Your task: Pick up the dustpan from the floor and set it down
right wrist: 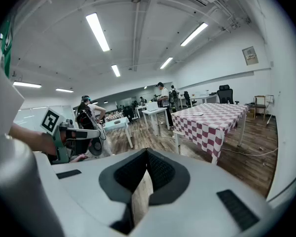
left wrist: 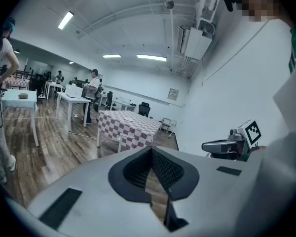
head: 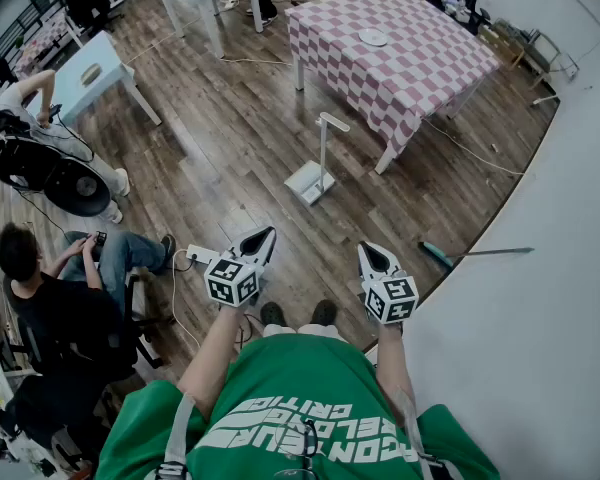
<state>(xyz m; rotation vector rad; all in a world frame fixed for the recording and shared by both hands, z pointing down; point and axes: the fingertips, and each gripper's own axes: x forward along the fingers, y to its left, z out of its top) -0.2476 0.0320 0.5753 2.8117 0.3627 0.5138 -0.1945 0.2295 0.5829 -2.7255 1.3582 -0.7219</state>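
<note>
I count two grippers, my left gripper (head: 264, 235) and right gripper (head: 371, 251), each empty with its fingers pressed together, and one dustpan (head: 313, 178). It stands on the wood floor (head: 230, 138) ahead of both, well apart from them and near the one checked table (head: 410, 63). One broom (head: 460, 256) lies off by the right wall. The dustpan is white, with its pan flat on the boards and its long handle upright.
</note>
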